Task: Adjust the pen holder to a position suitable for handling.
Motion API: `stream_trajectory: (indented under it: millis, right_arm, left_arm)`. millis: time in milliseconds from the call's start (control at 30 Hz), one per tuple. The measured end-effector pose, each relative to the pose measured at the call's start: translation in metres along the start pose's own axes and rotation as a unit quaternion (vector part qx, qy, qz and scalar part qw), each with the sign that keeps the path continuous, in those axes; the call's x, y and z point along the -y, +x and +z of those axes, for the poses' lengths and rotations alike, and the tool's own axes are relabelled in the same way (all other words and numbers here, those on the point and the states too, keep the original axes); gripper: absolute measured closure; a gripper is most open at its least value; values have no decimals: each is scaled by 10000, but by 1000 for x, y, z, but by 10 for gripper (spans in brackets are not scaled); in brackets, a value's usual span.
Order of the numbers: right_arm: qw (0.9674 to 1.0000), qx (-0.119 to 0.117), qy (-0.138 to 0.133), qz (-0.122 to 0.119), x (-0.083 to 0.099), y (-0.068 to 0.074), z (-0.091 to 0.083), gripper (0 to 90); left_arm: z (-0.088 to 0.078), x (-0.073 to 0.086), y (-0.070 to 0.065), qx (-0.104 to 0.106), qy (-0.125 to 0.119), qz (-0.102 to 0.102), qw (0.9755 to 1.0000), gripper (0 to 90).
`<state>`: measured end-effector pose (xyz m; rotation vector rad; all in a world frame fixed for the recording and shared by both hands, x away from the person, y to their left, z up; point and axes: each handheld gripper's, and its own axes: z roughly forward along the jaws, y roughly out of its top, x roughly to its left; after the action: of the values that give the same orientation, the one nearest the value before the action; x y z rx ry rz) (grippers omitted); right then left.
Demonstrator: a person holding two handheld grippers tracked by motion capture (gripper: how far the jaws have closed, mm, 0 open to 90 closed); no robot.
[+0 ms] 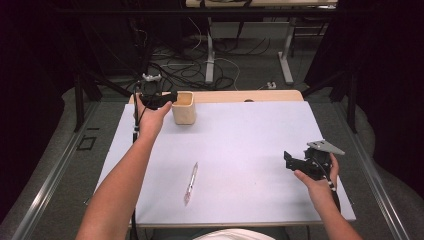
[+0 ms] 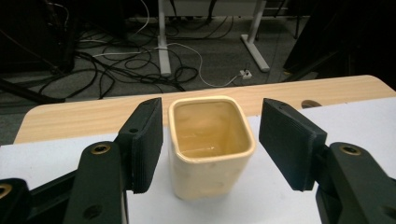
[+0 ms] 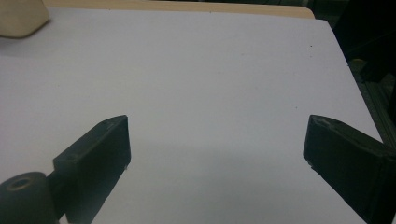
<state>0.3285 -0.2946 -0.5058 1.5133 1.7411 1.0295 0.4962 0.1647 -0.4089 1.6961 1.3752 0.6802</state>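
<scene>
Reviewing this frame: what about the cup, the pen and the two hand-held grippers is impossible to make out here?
- Cup: left gripper view, whether the pads touch its walls; the base is cut off by the jaws.
- Pen: high view, too small and blurred to read its tip or cap.
- Right hand-held gripper: high view, the jaw gap is too small and dark to make out.

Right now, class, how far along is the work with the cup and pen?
Done: nothing is moved yet. In hand: the left gripper straddles the upright cream cup, jaws apart from its walls. Left: gripping the cup; the pen lies untouched, and the right gripper holds nothing.
</scene>
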Motion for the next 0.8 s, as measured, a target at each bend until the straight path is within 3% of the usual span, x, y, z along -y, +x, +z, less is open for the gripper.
stream_trajectory:
  millis: [167,300,533,633,800]
  right_arm:
    - [10000,7,4,30,1,1,1,75]
    - [10000,-20,40,-27,1,0,2,76]
    - [10000,-18,20,-6,2,1,3,76]
    - [10000,-57,49,-10,2,1,3,76]
    - [9999,-93,71,-1,2,3,3,76]
  left_arm:
    - [10,2,4,-38,90,-77,9999,411]
    - [23,7,9,7,314,-216,9993,440]
    - [39,11,10,-20,315,-359,9989,456]
    - [46,13,11,60,387,-471,9981,477]
    - [54,16,11,45,446,-476,9979,516]
